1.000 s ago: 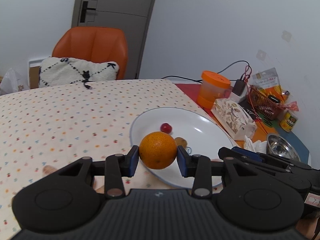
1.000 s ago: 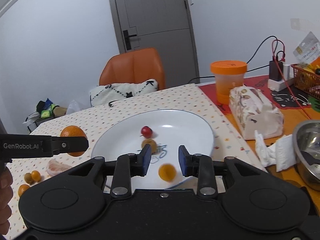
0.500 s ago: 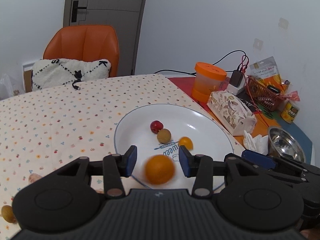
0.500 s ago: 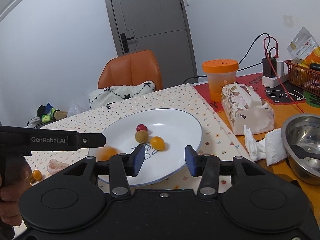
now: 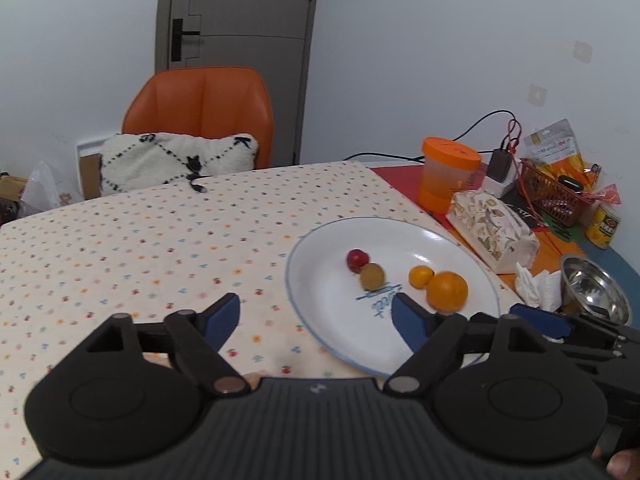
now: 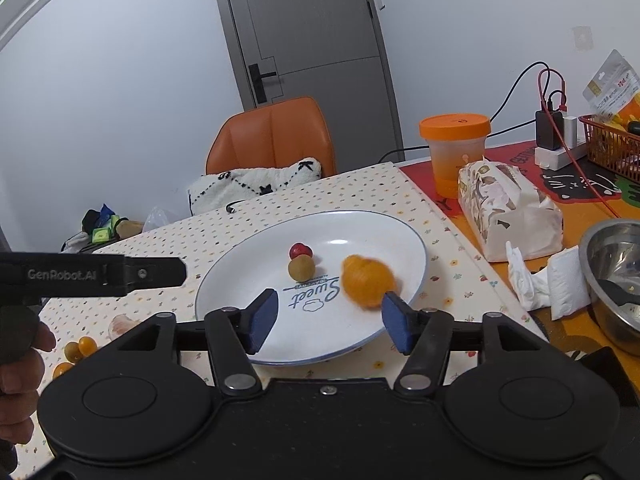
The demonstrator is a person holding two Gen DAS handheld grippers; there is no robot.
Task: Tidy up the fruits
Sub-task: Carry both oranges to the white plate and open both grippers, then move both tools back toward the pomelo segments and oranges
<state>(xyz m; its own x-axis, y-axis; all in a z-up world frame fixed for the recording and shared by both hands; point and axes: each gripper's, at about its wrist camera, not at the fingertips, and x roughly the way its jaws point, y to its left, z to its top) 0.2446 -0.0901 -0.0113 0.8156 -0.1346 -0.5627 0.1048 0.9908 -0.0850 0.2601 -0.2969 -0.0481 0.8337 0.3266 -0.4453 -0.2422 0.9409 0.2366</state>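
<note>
orange (image 5: 447, 291) resting on plate (image 5: 320, 320); both tools, left tool (image 5: 316, 318) and right tool (image 6: 330, 318), released. next: fetching small fruits (image 6: 78, 350) left of plate.

orange (image 6: 366, 286) motion-blurred; bowl (image 6: 612, 276) edge-cropped

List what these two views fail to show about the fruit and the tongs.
- Right wrist view: the orange on the plate is motion-blurred and covers the small orange fruit beside it.
- Right wrist view: loose small fruits at the table's left edge are partly hidden by the right tongs body.
- Left wrist view: those loose fruits are out of frame; the left tongs body hides the near tablecloth.
- Left wrist view: the plate's print is partly covered by a finger.
</note>
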